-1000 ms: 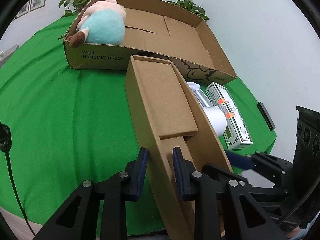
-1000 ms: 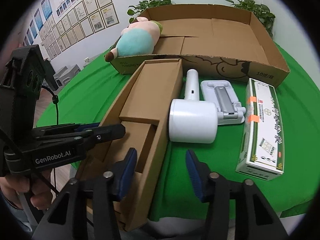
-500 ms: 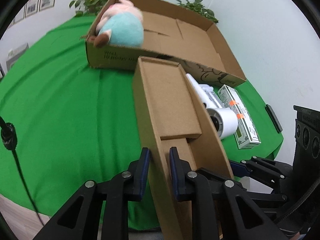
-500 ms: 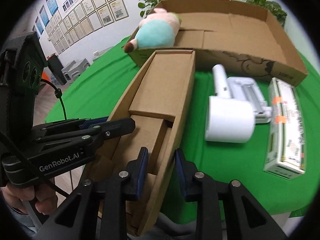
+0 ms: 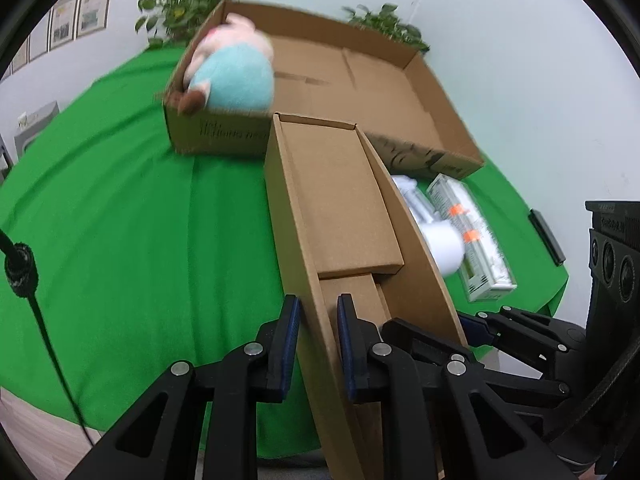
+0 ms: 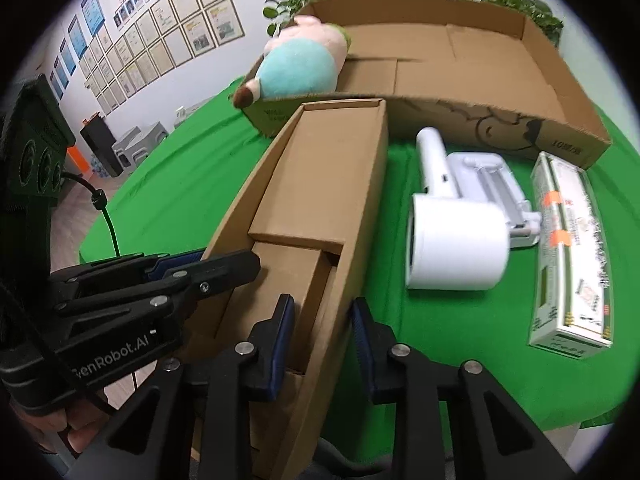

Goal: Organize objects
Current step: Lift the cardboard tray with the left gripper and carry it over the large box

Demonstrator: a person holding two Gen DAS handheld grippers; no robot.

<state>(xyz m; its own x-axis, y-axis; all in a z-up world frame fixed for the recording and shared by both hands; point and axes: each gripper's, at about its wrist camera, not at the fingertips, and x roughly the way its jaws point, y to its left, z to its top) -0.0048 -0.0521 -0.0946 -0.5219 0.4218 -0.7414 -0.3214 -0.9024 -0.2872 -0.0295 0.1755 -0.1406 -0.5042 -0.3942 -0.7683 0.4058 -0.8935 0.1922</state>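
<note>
Both claws are gripping the narrow carton [image 5: 340,200]: left claw [image 5: 318,344] pinching its left wall, right claw [image 6: 322,344] its right wall. Plush toy [image 6: 300,64] is sitting in the large box [image 6: 460,60]; hair dryer [image 6: 452,232] and green packet [image 6: 568,256] are lying on the desk [image 5: 140,220], unsorted.

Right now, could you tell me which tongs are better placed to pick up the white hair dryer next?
Right. The right tongs are on the long box's wall beside the dryer; the left tongs grip the far wall.

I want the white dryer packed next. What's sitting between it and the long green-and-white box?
In the right wrist view, a white stand lies between the white dryer and the long green-and-white box.
</note>
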